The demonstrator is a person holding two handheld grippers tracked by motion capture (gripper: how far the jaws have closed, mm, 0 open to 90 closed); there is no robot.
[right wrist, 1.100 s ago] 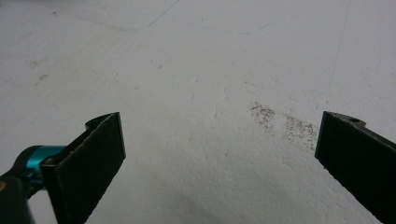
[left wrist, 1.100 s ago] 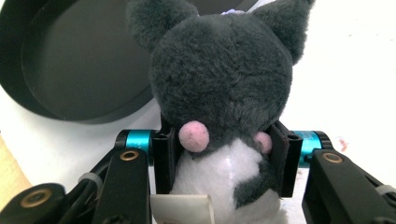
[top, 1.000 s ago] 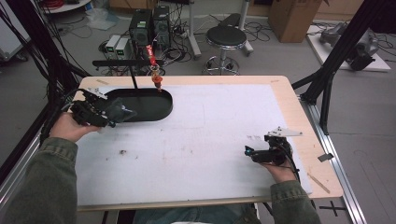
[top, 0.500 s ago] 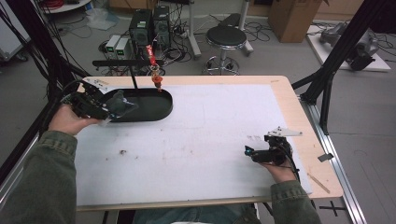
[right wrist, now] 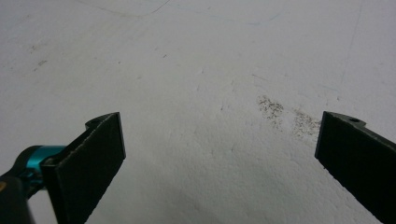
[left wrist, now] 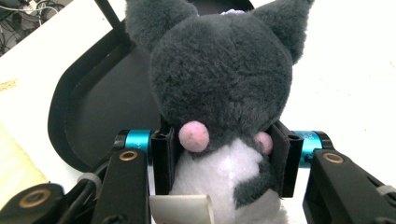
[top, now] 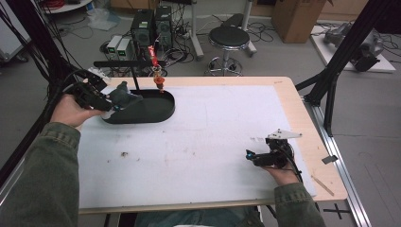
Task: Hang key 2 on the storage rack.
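The left tool (left wrist: 219,154) is clamped on a grey plush (left wrist: 222,79), its pads pressing both sides of the toy's body just below two pink cheeks, where grey fur meets a white belly; a white tag hangs at the bottom between the jaws. In the high view the left tool (top: 101,97) holds the plush (top: 124,96) over the left end of a black oval tray (top: 151,111), and whether the toy touches the tray floor cannot be told. The tray lies at the table's (top: 213,90) far left corner, near the far edge. A thin black post with a crossbar (top: 128,63) rises at the tray's far rim, just beside the plush, and a small orange piece (top: 158,83) stands at that rim to the right. The left hand (top: 71,111) grips the tool from the left side, beyond the table's left edge, with the green sleeve (top: 45,175) running back to the near corner.

The right tool (top: 257,157) has its jaws wide apart, low over the bare white sheet (right wrist: 196,93). It sits near the near right corner, pointing left, with the right hand (top: 283,174) behind it. Open sheet stretches between the two tools, marked by a few dark specks (right wrist: 285,114).
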